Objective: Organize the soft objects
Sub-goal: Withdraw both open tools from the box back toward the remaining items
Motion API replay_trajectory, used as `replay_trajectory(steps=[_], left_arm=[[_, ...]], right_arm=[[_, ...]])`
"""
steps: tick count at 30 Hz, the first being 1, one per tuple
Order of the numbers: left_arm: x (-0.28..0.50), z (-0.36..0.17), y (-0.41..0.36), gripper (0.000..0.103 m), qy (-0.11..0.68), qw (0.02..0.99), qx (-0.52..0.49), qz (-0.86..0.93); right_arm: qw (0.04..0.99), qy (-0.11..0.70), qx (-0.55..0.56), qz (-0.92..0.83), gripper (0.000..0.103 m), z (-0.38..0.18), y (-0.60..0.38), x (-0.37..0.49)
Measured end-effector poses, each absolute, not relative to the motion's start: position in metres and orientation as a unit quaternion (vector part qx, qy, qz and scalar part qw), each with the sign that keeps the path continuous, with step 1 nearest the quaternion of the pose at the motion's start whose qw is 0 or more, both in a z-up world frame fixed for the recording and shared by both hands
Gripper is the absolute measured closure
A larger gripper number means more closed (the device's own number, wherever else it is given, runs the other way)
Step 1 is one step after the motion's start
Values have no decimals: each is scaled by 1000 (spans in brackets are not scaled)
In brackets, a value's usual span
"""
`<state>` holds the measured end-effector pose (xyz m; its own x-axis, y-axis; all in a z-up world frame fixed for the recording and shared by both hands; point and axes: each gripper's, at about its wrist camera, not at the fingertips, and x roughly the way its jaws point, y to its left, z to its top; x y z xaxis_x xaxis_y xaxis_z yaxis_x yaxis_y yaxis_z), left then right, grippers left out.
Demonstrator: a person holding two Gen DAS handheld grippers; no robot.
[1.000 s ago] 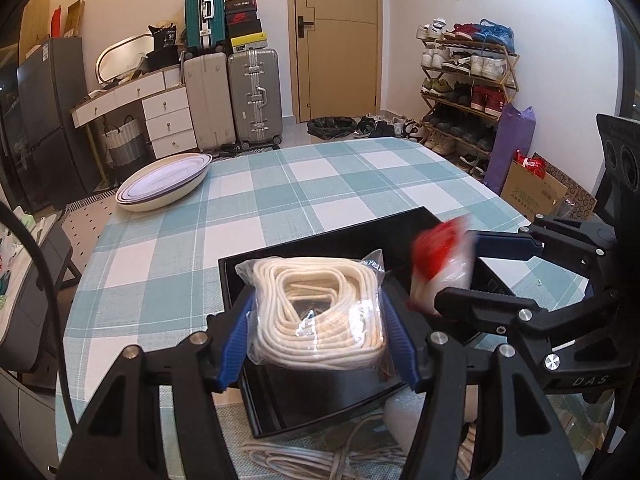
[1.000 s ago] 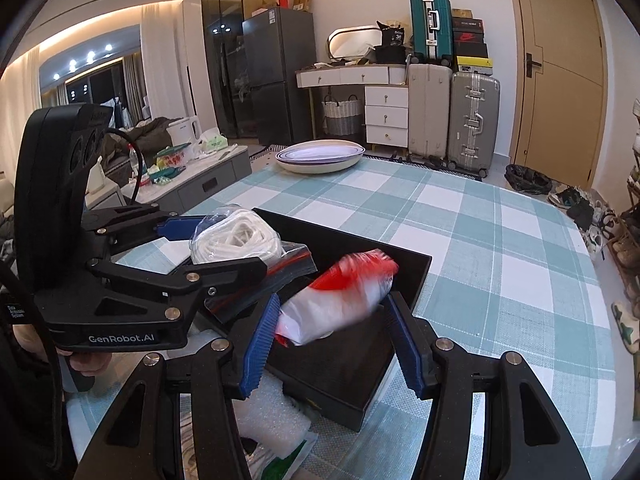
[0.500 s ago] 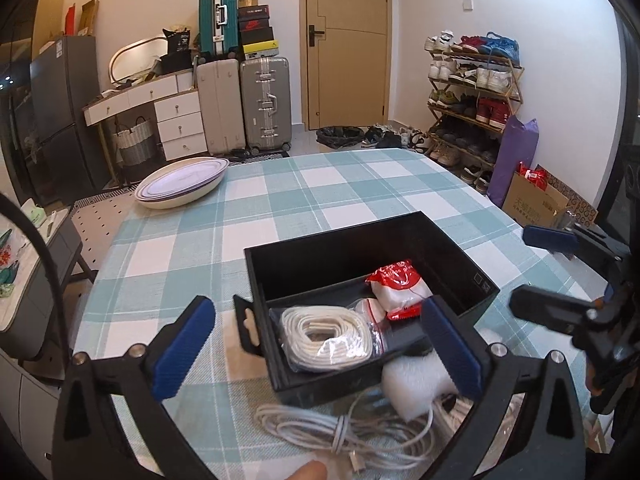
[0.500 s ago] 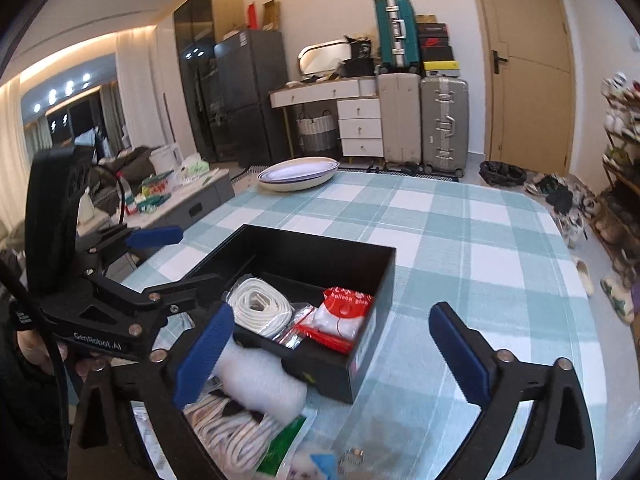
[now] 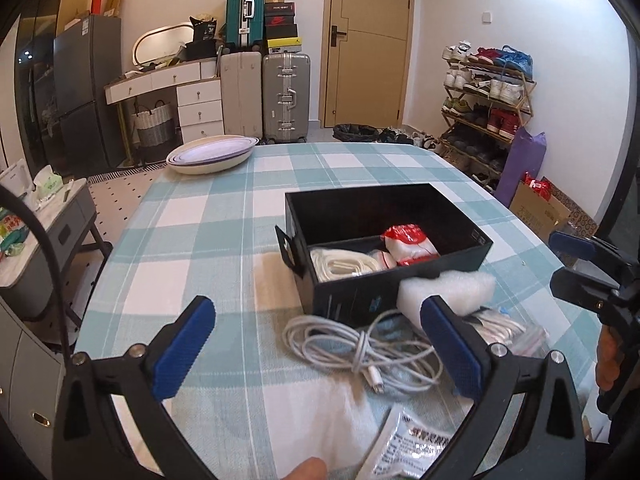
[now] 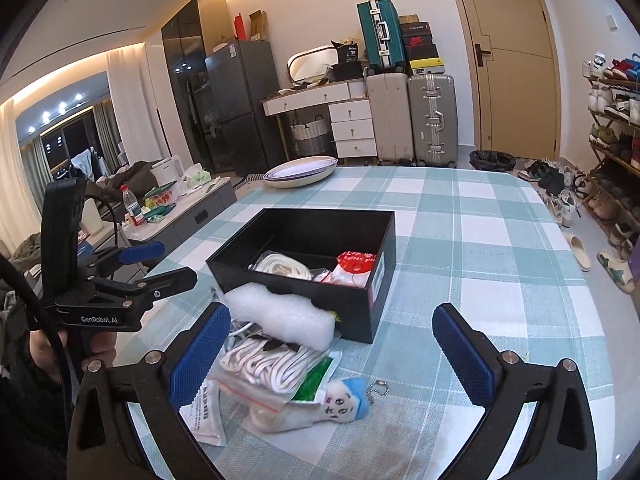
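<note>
Left tool (image 5: 318, 354) and right tool (image 6: 330, 354) both spread and empty, open black rectangular box (image 6: 362, 300) at twelve o'clock holding bagged white rope coil (image 6: 282, 266), checked desk (image 6: 480, 248)

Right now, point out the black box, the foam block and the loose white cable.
black box (image 6: 352, 304), right wrist view, near outer wall
foam block (image 6: 280, 314), right wrist view, middle of its top
white cable (image 5: 360, 346), left wrist view, centre of the coil

open tablecloth (image 6: 500, 280) right of box (image 6: 348, 300); clutter before it
</note>
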<state>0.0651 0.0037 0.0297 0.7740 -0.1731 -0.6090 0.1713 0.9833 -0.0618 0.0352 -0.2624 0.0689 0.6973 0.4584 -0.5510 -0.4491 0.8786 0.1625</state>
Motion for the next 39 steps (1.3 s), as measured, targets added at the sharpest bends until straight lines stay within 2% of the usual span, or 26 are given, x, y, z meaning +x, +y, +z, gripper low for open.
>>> replay_trajectory(steps=[39], left_arm=[[10,6,-23,0,353,918,82,-160]], right_arm=[[906,343,-8,247,0,37,-264,8]])
